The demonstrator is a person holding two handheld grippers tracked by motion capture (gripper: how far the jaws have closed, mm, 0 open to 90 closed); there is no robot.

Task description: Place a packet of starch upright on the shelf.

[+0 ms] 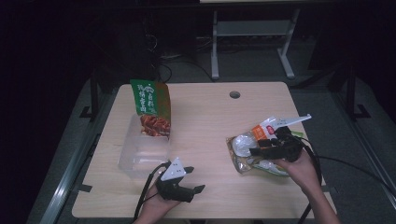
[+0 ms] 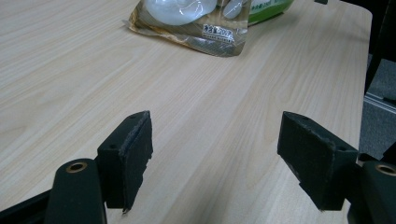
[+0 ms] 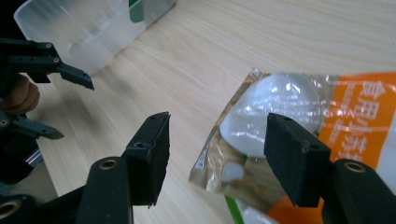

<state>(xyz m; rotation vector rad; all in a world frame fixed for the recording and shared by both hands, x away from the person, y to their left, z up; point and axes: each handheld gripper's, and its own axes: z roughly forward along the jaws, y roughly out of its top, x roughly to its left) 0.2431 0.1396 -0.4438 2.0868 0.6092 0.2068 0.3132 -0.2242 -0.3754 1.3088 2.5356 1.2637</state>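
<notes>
My left gripper (image 1: pixel 196 178) rests low near the table's front edge, held by a hand, its jaws wide open over bare wood (image 2: pixel 215 163). My right gripper (image 1: pixel 258 145) hovers over a heap of food packets (image 1: pixel 254 156) at the right of the table. In the right gripper view it (image 3: pixel 219 158) stands open, the corner of a clear packet (image 3: pixel 271 112) with a white round lump inside lying below and between its jaws, untouched by the pads. The same packet (image 2: pixel 196 18) lies ahead of the left gripper.
A clear plastic container (image 1: pixel 140 154) sits at the table's left, with a green and orange snack bag (image 1: pixel 152 109) standing upright at its far end. A cable hole (image 1: pixel 234 94) is near the back edge. A white desk frame (image 1: pixel 252 32) stands beyond the table.
</notes>
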